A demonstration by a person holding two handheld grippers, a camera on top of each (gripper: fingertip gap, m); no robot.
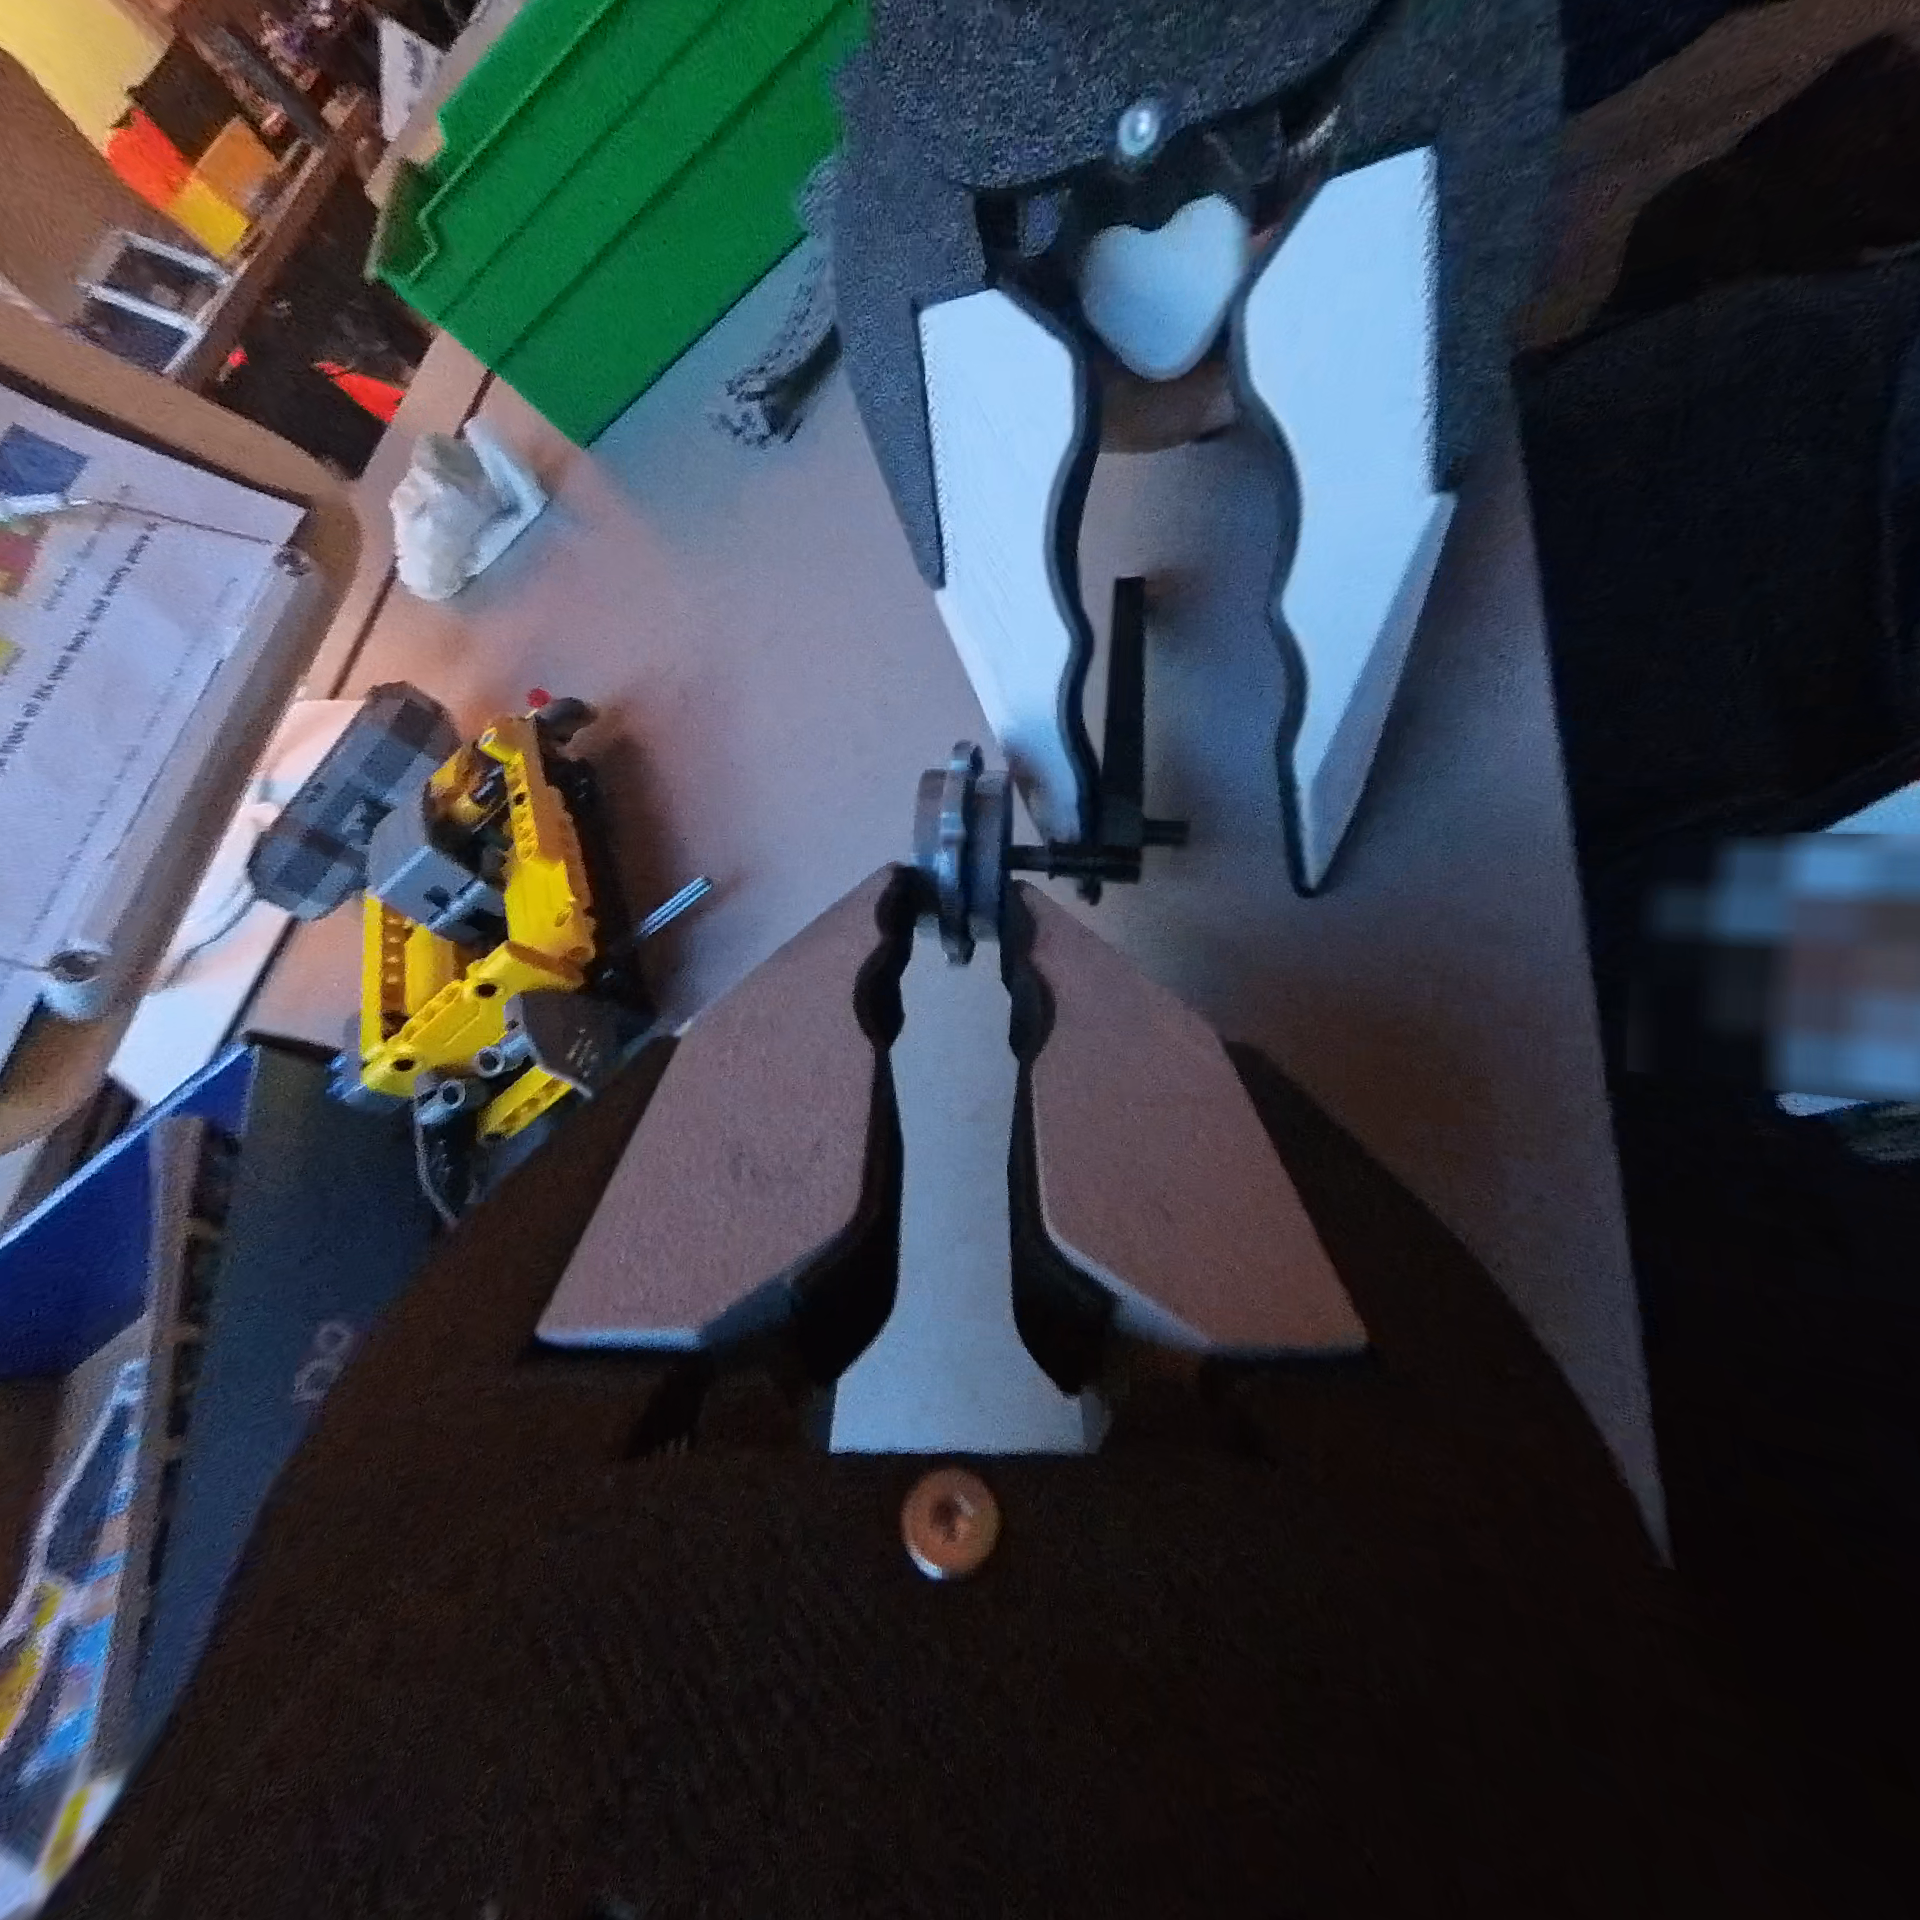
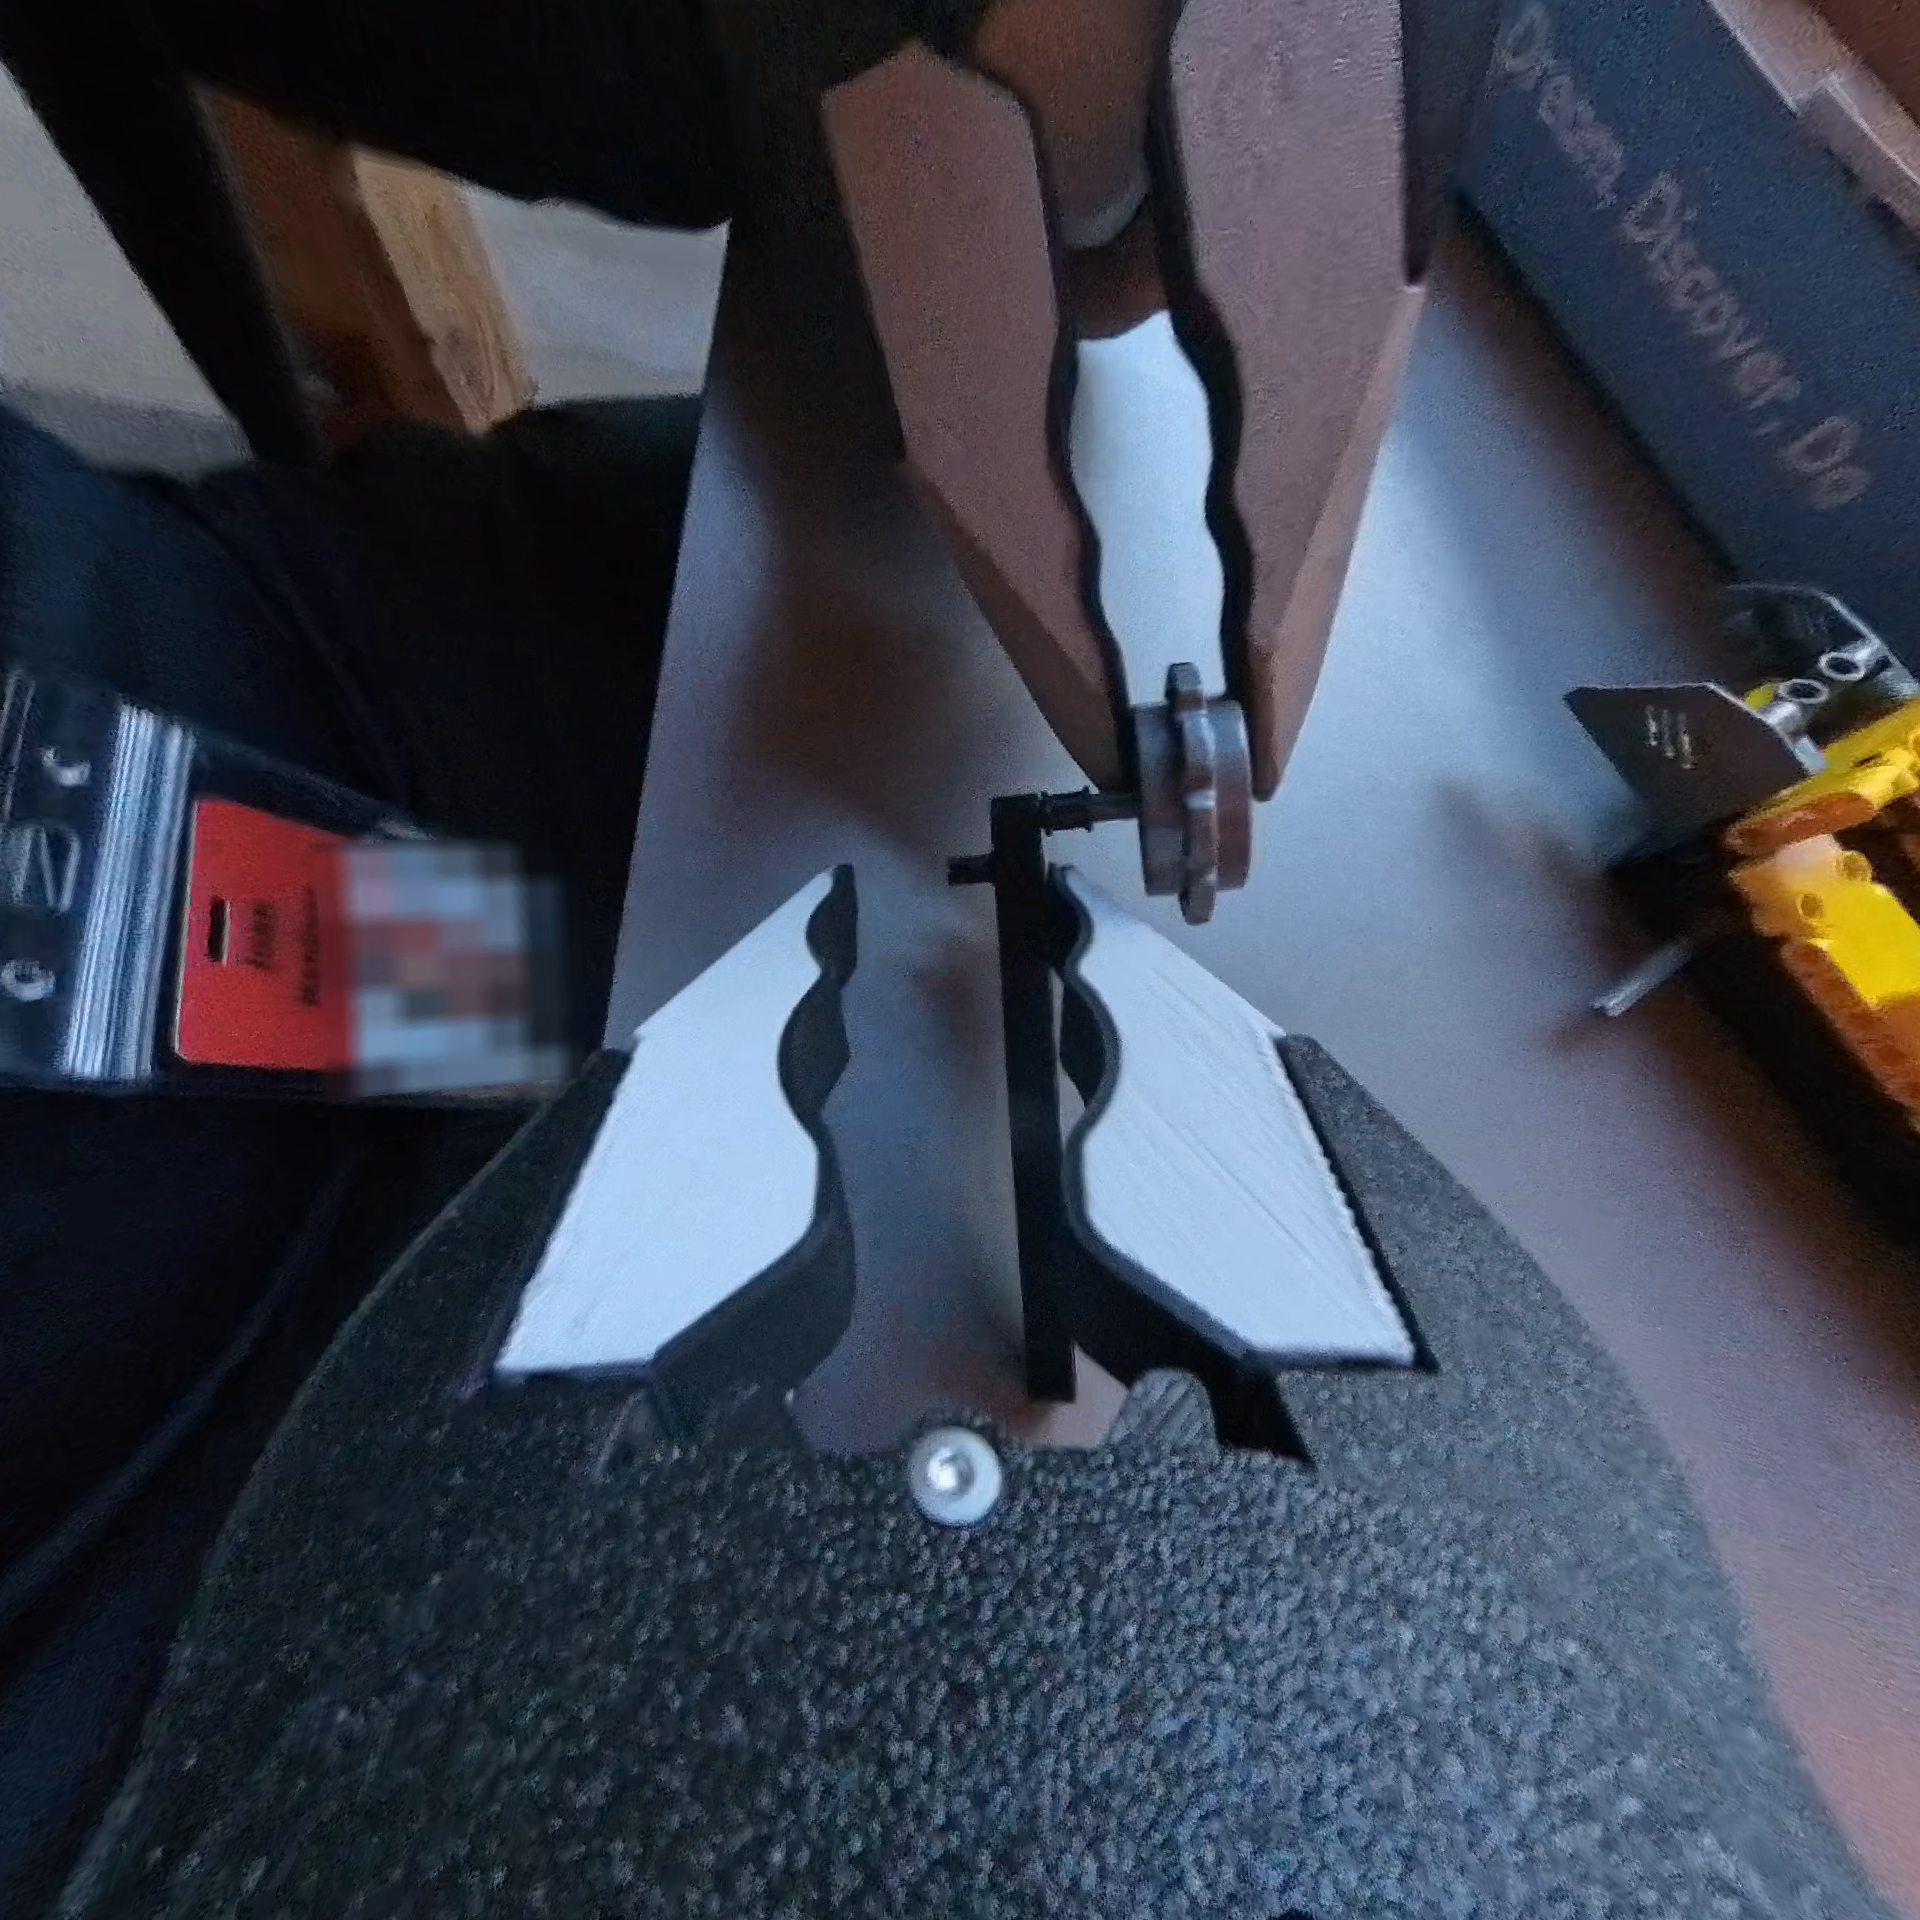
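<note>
In the left wrist view, my left gripper is shut on a grey toothed wheel held above the table. A short black axle joins the wheel to a thin black beam. My right gripper, with white fingers, comes in from the top with its jaws wide apart around the beam. In the right wrist view, my right gripper is open. The beam lies against its right finger. The left gripper hangs from above, shut on the wheel.
A yellow and grey brick-built vehicle lies on the table to the left, and shows in the right wrist view. Green bins and a white lump lie farther back. A dark box stands nearby. A red card lies off the table edge.
</note>
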